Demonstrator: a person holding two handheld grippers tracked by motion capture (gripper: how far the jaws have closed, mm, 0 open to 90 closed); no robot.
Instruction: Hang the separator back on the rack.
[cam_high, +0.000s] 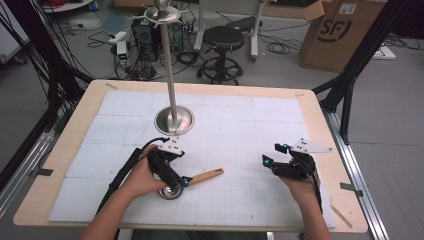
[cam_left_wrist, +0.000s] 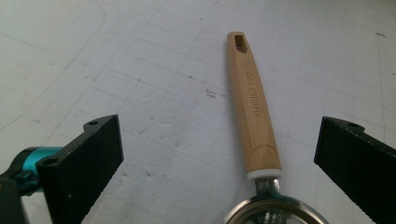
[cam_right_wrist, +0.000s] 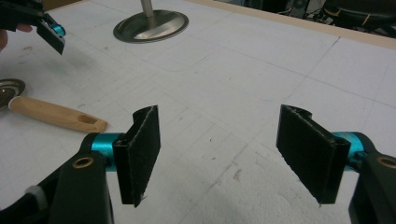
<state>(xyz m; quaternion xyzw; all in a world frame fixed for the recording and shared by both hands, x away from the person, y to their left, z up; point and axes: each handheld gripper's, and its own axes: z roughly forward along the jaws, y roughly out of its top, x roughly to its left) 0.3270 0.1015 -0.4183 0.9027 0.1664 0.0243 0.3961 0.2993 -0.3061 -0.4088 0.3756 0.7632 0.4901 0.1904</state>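
Observation:
A kitchen utensil with a pale wooden handle (cam_high: 206, 175) (cam_left_wrist: 252, 107) (cam_right_wrist: 56, 116) and a round metal head (cam_high: 170, 192) (cam_left_wrist: 271, 215) (cam_right_wrist: 8, 91) lies flat on the white mat. My left gripper (cam_high: 175, 186) (cam_left_wrist: 219, 144) hovers over the head end and stands open, its jaws wide on either side of the handle without touching it. My right gripper (cam_high: 275, 154) (cam_right_wrist: 219, 149) is open above bare mat to the right, with nothing between its jaws. The handle's slotted tip points toward it.
A tall metal stand with a round base (cam_high: 174, 120) (cam_right_wrist: 152, 25) rises from the mat's middle, beyond both grippers. The mat (cam_high: 250, 125) covers a wooden table (cam_high: 320, 120). A stool (cam_high: 223, 40), cables and a cardboard box (cam_high: 340, 30) sit on the floor behind.

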